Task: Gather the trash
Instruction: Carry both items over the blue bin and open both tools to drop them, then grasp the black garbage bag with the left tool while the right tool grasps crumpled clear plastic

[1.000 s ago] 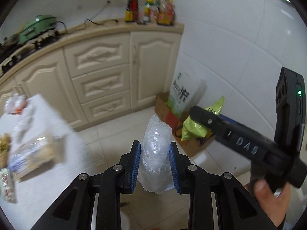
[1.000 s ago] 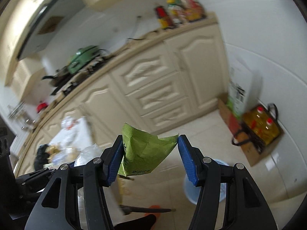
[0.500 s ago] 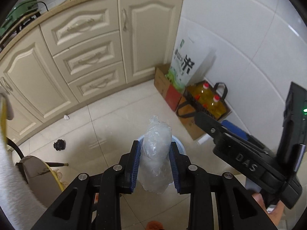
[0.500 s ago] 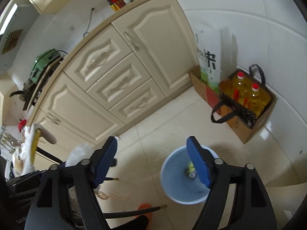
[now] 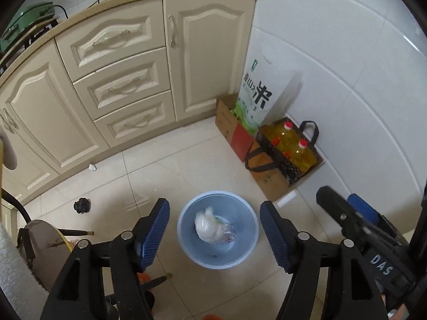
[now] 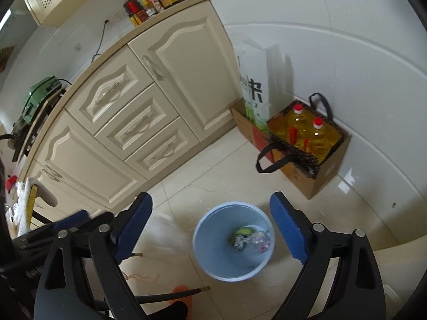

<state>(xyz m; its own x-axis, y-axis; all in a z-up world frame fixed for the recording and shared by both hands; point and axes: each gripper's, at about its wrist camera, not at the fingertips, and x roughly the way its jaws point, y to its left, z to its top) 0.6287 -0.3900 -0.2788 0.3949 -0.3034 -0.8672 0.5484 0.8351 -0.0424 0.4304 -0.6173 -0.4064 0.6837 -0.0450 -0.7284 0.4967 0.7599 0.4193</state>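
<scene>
A pale blue bin (image 5: 217, 229) stands on the tiled floor below both grippers. A crumpled clear plastic bag (image 5: 210, 226) lies inside it, blurred as if falling. In the right wrist view the bin (image 6: 213, 242) also holds a green wrapper (image 6: 244, 232) and the clear plastic (image 6: 259, 240). My left gripper (image 5: 214, 230) hangs above the bin, its jaws opening with nothing between them. My right gripper (image 6: 210, 229) is above the bin too, jaws opening wide and empty. The right gripper's body (image 5: 368, 242) shows at the right edge of the left wrist view.
Cream cabinets (image 5: 120, 80) with drawers run along the far side. A rice sack (image 5: 256, 98) and a cardboard box with a bag of oil bottles (image 5: 291, 149) stand against the tiled wall. A chair (image 5: 40, 245) is at the lower left. Small debris (image 5: 82, 205) lies on the floor.
Both hands came down over the bin. The right gripper let go of the green wrapper, which landed in the bin. The left gripper then opened and released the clear plastic bag into the bin.
</scene>
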